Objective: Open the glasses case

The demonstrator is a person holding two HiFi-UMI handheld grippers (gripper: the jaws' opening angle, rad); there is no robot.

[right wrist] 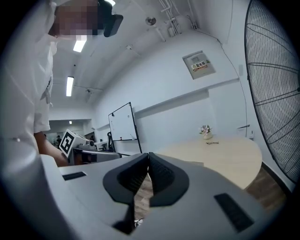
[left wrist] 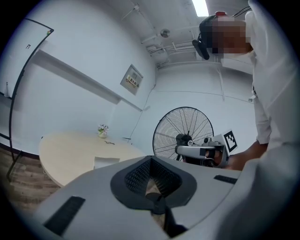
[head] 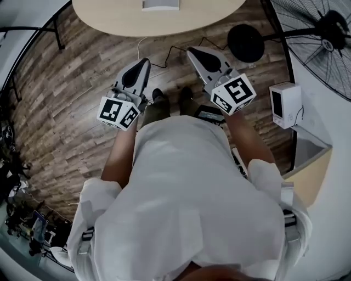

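Note:
A pale, flat case-like object (head: 160,5) lies near the front edge of the round beige table (head: 109,16); it also shows in the left gripper view (left wrist: 106,162). Whether it is the glasses case I cannot tell. My left gripper (head: 146,60) hangs over the wooden floor, short of the table, with its jaws shut and empty (left wrist: 151,159). My right gripper (head: 190,50) is beside it at the same height, also shut on nothing (right wrist: 148,154). Both point toward the table, well apart from the object.
A large standing fan (head: 323,33) with a round black base (head: 245,43) is at the right. A white box device (head: 285,104) sits on a ledge. Cables (head: 170,52) run across the floor. A small flower vase (right wrist: 205,131) stands far back on the table; a whiteboard (right wrist: 123,122) is behind.

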